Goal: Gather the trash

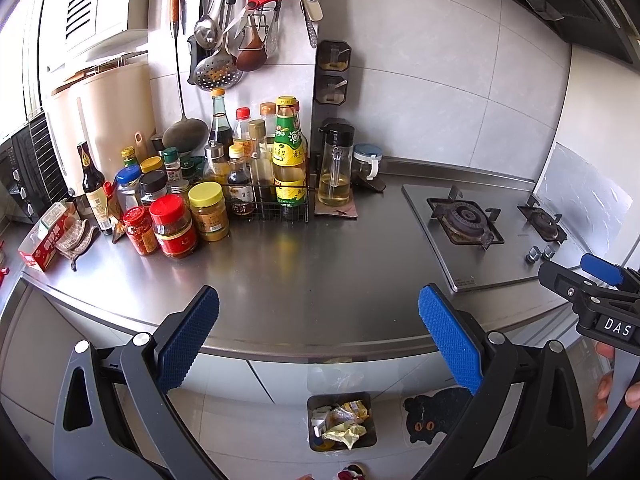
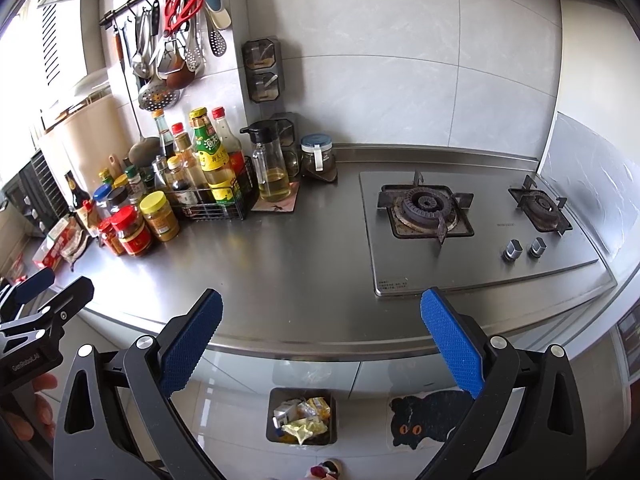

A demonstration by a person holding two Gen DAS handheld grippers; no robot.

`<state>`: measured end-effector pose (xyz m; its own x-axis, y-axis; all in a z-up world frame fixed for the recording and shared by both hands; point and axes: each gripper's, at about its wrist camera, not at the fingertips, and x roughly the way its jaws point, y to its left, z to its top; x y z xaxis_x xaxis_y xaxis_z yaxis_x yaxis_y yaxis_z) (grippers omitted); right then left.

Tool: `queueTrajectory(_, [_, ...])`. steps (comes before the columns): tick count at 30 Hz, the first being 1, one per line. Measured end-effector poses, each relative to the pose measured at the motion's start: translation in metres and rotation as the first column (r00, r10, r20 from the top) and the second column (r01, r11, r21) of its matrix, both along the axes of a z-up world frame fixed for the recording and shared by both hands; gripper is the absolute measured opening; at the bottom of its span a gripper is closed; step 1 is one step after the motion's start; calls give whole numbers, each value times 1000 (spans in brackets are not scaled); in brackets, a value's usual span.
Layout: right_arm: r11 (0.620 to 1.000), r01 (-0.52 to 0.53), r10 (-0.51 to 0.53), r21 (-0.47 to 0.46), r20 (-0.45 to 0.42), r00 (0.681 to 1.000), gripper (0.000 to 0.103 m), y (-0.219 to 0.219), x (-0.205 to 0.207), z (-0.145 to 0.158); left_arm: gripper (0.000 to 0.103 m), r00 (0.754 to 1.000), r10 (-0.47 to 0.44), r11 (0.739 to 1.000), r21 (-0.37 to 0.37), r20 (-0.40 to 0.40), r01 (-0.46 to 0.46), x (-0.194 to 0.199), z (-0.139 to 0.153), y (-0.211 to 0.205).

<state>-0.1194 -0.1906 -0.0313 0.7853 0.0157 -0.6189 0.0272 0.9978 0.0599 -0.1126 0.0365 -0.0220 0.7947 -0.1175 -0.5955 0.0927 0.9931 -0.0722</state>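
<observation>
A dark square trash bin [image 1: 368,436] stands on the floor below the counter, holding crumpled yellow and white wrappers [image 1: 342,420]; it also shows in the right wrist view [image 2: 272,424] with the wrappers [image 2: 302,416]. My left gripper [image 1: 318,340] is open and empty, held above the counter's front edge over the bin. My right gripper [image 2: 320,340] is open and empty, in the same stance. The right gripper's side shows at the right edge of the left wrist view [image 1: 592,292], and the left gripper's side at the left edge of the right wrist view [image 2: 40,308].
The steel counter [image 1: 320,264] carries a cluster of sauce bottles and jars [image 1: 180,216] at the left and a two-burner gas hob [image 1: 472,220] at the right. A red box [image 1: 42,244] and a cloth lie far left. A black cat mat [image 2: 428,416] lies beside the bin.
</observation>
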Motion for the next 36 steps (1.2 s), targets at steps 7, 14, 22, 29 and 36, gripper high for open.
queueTrajectory(7, [1000, 1, -1, 0, -1, 1000, 100, -2, 2, -2, 95, 1000, -2, 1000, 1, 3, 2, 1, -1, -2])
queueTrajectory(14, [1000, 2, -2, 2, -9, 1000, 100, -4, 3, -5, 95, 1000, 10, 999, -37, -24, -11, 4, -4, 0])
queueTrajectory(22, [1000, -8, 8, 7, -19, 1000, 100, -3, 7, -8, 95, 999, 39, 999, 14, -30, -39, 6, -8, 1])
queueTrajectory(29, [1000, -17, 17, 4, -39, 999, 100, 0, 11, -11, 95, 998, 40, 999, -9, -40, -41, 8, -9, 2])
queueTrajectory(36, [1000, -15, 15, 7, -39, 999, 100, 0, 11, -10, 95, 998, 50, 999, -1, -36, -50, 9, -11, 5])
